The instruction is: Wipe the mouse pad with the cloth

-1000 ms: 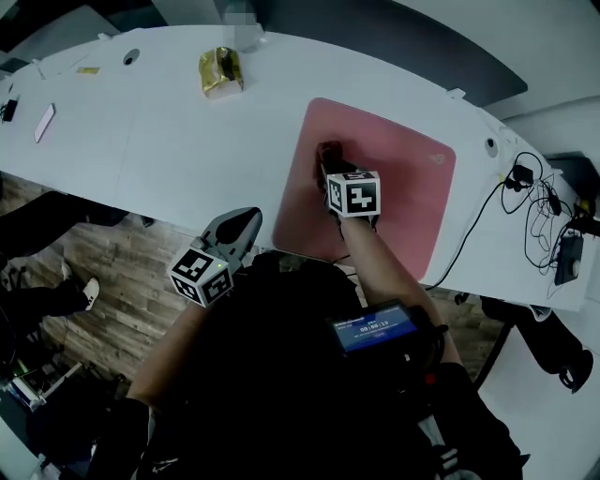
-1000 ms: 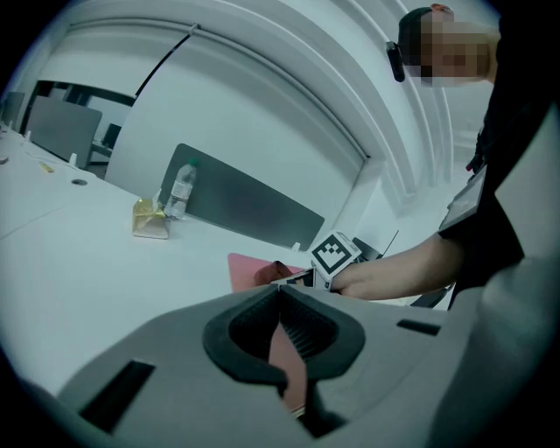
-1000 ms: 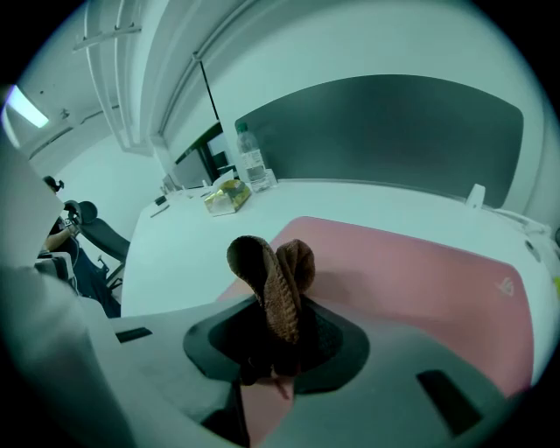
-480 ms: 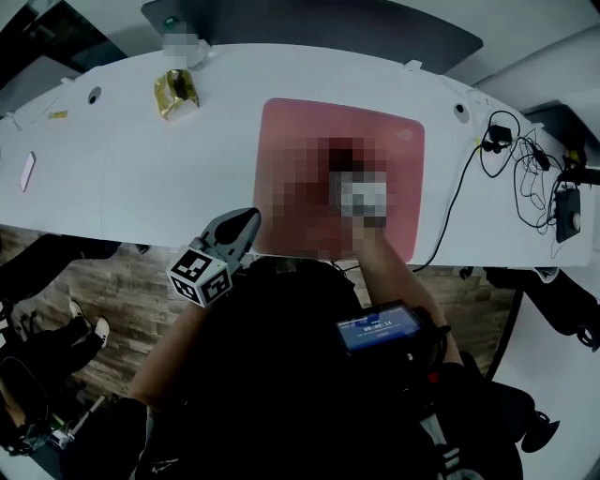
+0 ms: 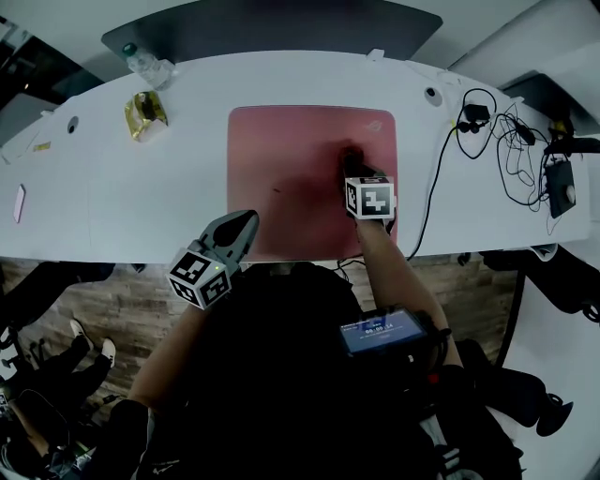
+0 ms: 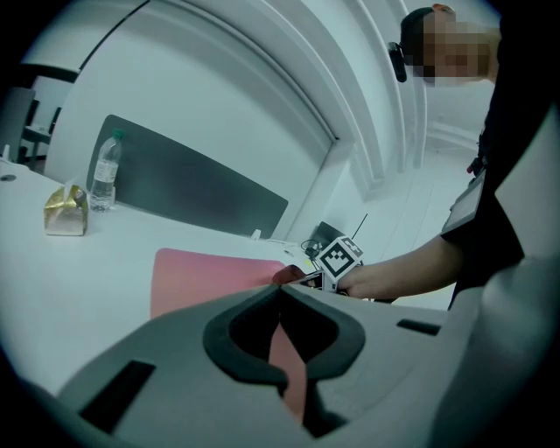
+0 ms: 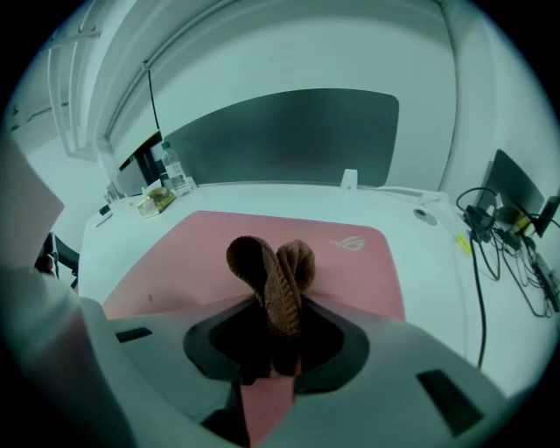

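Note:
A pink mouse pad (image 5: 291,178) lies flat on the white table (image 5: 112,197). My right gripper (image 5: 356,173) is over the pad's right part, shut on a brown cloth (image 5: 351,157) that presses on the pad. In the right gripper view the bunched cloth (image 7: 273,269) sticks out between the jaws above the mouse pad (image 7: 350,258). My left gripper (image 5: 246,223) hangs at the table's front edge by the pad's near left corner, shut with nothing in it. From the left gripper view (image 6: 280,293) I see the mouse pad (image 6: 206,276) and the right gripper's marker cube (image 6: 338,260).
A gold packet (image 5: 145,114) and a water bottle (image 5: 145,64) stand at the back left. Tangled black cables (image 5: 497,141) lie right of the pad. A dark divider panel (image 5: 272,28) runs along the table's far edge. A small white item (image 5: 20,202) lies far left.
My right gripper has slid the cloth from the pad's left part across to its right part. The left gripper has stayed at the table's front edge.

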{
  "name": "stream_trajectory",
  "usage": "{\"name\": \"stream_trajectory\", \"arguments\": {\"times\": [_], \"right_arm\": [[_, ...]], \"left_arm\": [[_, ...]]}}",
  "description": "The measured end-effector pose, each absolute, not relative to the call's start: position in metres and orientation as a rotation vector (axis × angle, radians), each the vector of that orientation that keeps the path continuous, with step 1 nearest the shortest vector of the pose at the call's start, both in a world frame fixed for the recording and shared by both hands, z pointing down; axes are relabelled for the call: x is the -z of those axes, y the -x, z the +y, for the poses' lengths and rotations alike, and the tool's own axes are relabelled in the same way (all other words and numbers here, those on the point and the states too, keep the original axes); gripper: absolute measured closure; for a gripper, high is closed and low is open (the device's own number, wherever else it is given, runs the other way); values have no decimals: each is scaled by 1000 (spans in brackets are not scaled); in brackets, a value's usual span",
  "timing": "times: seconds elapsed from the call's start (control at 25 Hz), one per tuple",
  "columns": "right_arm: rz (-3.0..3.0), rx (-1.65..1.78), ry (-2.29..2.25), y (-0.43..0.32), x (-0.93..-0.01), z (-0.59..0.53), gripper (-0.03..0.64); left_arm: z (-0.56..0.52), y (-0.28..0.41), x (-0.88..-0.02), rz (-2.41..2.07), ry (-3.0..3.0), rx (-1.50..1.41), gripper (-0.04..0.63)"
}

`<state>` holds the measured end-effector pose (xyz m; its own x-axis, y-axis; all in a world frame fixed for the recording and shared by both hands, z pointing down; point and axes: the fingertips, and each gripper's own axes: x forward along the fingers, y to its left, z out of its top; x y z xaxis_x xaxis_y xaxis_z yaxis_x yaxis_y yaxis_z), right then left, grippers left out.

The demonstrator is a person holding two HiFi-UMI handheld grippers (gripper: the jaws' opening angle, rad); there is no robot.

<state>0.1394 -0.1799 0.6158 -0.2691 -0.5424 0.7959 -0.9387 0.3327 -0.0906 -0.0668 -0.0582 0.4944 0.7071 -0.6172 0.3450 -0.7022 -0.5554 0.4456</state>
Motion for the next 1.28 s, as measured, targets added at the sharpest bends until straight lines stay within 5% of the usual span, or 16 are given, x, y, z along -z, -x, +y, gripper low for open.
{"name": "stream_trajectory", "arguments": {"times": [0.68, 1.28], "right_arm": [[-1868, -740, -1467, -277, -621, -185, 502], [-1850, -569, -1485, -316, -598, -217, 502]], "left_arm": [[-72, -10, -497, -962, -2375, -210, 586], [-69, -9, -489, -1059, -2356, -223, 586]]}}
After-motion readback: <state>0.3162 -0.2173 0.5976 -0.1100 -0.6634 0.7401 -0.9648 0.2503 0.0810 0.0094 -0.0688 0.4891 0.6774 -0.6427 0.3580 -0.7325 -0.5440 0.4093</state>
